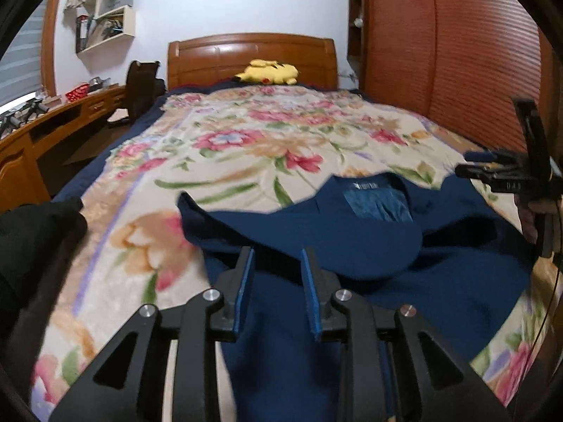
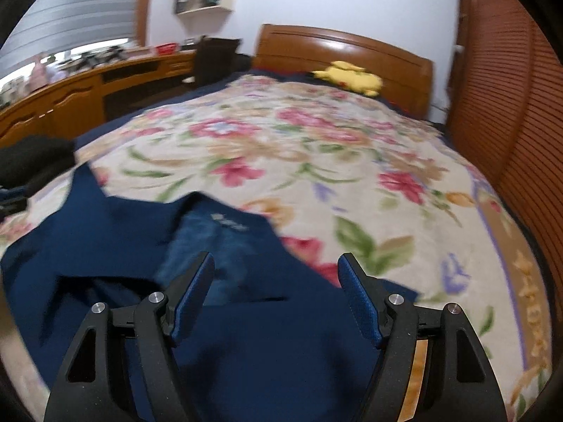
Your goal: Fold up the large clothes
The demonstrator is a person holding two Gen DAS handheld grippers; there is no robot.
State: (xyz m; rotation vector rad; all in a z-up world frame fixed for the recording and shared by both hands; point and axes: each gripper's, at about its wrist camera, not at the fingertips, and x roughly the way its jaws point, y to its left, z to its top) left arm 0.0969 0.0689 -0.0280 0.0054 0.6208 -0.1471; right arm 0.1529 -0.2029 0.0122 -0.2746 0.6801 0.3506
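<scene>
A large navy blue garment (image 1: 352, 239) lies spread on the floral bedspread (image 1: 246, 140), its collar and neck label (image 1: 366, 186) pointing toward the headboard, with one side folded over its middle. My left gripper (image 1: 278, 255) hovers over the garment's near left part with its jaws apart and nothing between the blue pads. The other gripper (image 1: 468, 172) shows at the right edge, held in a hand. In the right wrist view the garment (image 2: 105, 232) fills the lower left, and my right gripper (image 2: 277, 258) stands wide open above its right part, with only cloth below.
A yellow plush toy (image 1: 267, 70) rests by the wooden headboard (image 1: 251, 56). A slatted wooden wardrobe (image 1: 457, 52) runs along the bed's right side; a desk (image 1: 52, 119) and dark chair (image 1: 140, 88) stand left. Black clothing (image 1: 35, 232) lies at the bed's left edge.
</scene>
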